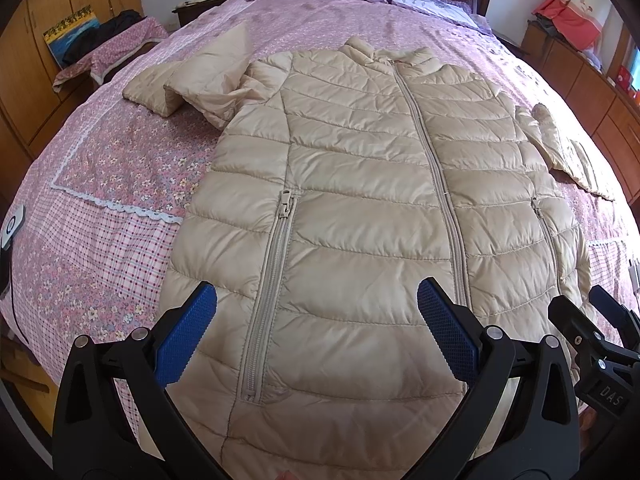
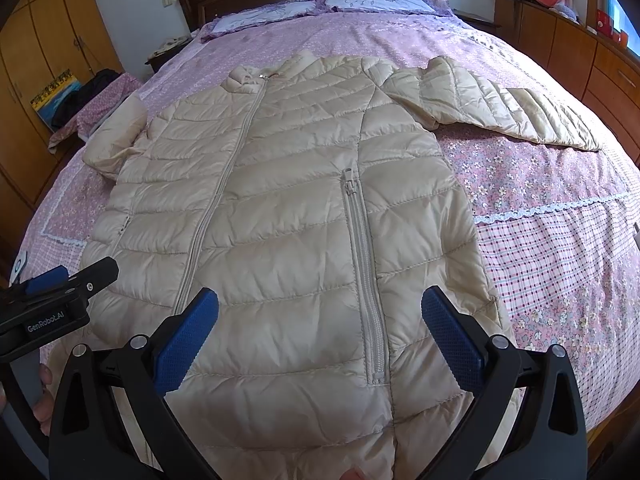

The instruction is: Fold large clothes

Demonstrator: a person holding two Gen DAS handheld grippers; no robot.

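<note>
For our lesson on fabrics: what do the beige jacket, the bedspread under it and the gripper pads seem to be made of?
Jacket: likely thin nylon or polyester shell with padded filling; slight sheen, puffy stitched channels.
Bedspread: probably matte woven cotton; printed flowers, checks, lace trim.
Pads on the left hand-held gripper: blue, apparently rubber or plastic; fine dotted grip texture.

L gripper (image 1: 316, 334) jaws wide apart, empty, pointing fwd. R gripper (image 2: 320, 336) same: spread wide, nothing between pads. Both side by side, level, close together.
</note>
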